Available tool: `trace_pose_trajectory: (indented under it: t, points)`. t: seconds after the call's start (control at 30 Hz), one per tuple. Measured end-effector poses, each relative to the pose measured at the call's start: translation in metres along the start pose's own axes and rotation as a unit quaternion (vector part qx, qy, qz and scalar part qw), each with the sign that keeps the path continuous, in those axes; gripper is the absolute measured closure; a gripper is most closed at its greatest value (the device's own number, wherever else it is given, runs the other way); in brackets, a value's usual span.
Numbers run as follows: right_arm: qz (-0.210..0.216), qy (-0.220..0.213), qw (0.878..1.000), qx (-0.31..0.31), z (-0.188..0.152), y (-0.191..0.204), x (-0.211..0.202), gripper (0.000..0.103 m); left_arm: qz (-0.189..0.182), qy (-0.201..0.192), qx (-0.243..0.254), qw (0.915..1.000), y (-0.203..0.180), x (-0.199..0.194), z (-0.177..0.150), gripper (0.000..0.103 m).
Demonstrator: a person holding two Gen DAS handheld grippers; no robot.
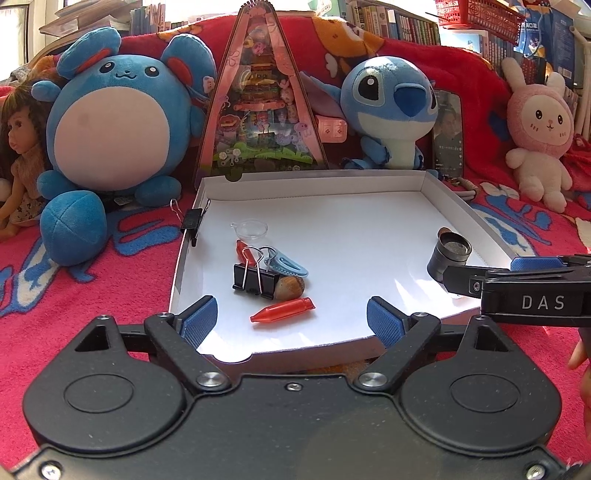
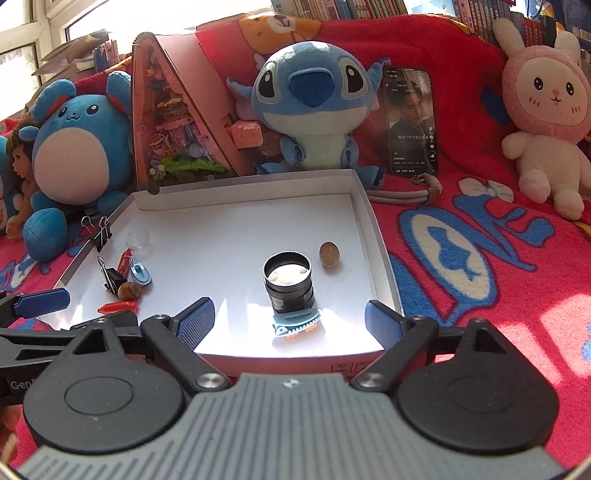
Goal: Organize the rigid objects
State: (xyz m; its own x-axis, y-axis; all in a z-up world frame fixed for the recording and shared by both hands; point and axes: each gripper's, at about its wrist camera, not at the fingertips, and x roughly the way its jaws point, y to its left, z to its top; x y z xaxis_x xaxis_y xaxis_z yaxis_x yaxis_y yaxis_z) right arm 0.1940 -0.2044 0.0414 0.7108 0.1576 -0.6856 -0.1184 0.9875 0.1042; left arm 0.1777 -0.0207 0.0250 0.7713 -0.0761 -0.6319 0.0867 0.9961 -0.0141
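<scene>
From my seat I see the left hand-held gripper [image 1: 291, 319] spread wide with nothing between its blue pads [image 1: 199, 319], hanging over the near edge of the white tray [image 1: 332, 206]. Just ahead of it lies an orange capsule [image 1: 282, 309], and behind that a small heap: a black binder clip [image 1: 253, 277], a brown nut [image 1: 290, 288], a light blue clip [image 1: 284, 262] and a second orange capsule [image 1: 245, 251], touching or overlapping one another. A clear little dome [image 1: 253, 228] sits beyond them, apart. Another binder clip [image 1: 192, 218] bites the tray's left wall. The right hand-held gripper [image 2: 290, 325] is spread as well, empty, its pads either side of a blue shark-shaped clip [image 2: 295, 323] that lies on the tray floor right in front of a black cylindrical jar [image 2: 288, 282], open-topped and upright. A brown egg-shaped pebble [image 2: 329, 254] stands near the jar, toward the right wall. The tray rests on a red blanket [image 2: 461, 295] with blue and white patterns. Behind it lean a round blue plush [image 1: 110, 125], a triangular pink display box [image 1: 260, 99], a blue big-eared plush [image 2: 314, 107], a phone [image 2: 410, 122] with its screen lit, and a pink rabbit plush [image 2: 543, 114]; a doll [image 1: 20, 147] sits at far left. Books [image 1: 391, 20] line the back.
</scene>
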Motion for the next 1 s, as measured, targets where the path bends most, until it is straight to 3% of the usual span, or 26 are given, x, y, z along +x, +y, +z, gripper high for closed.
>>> trace_pose_trajectory:
  t: [0.33, 1.0]
  points:
    - [-0.008, -0.029, 1.0, -0.01, -0.009, 0.001, -0.017, 0.001, -0.006, -0.007, -0.003, 1.0, 0.004, -0.018, -0.006, 0.015]
    - [-0.01, -0.061, 0.998, -0.021, -0.029, 0.001, -0.049, 0.0, -0.026, -0.024, -0.003, 0.9994, 0.005, -0.057, -0.025, 0.014]
